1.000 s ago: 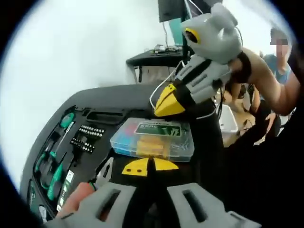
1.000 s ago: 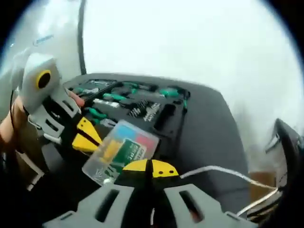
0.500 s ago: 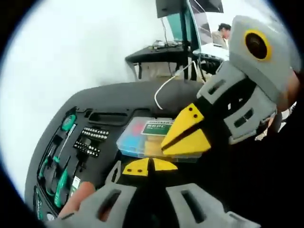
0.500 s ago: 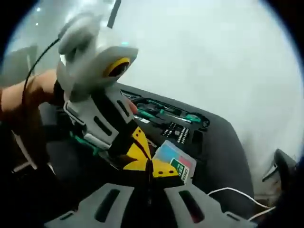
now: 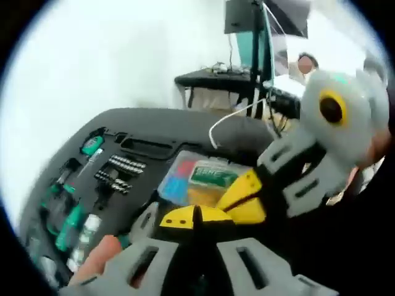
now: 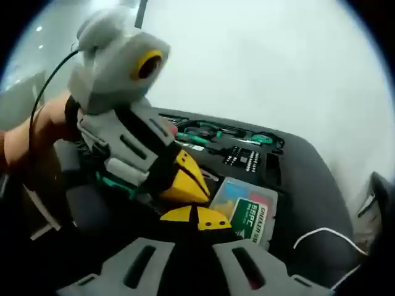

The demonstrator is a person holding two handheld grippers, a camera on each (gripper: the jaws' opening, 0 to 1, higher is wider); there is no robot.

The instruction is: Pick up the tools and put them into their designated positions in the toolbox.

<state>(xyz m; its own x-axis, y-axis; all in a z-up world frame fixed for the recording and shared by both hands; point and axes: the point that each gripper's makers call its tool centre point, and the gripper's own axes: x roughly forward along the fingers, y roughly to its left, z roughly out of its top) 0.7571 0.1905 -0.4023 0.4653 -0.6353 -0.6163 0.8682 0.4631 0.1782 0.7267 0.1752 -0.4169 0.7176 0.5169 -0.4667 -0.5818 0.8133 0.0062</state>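
Obstacle, frame centre: left gripper (image 6: 185, 185) crowds the clear parts box (image 6: 247, 209). Free room: bare dark tabletop (image 6: 308, 185) at right.

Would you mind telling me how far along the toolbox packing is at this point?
Mostly packed, it seems: green-handled screwdrivers and the bit rows sit in slots of the toolbox. The clear parts box lies loose on the tray, so it probably still needs seating. The left gripper and the right gripper are both shut near it; whether either holds something is unclear.
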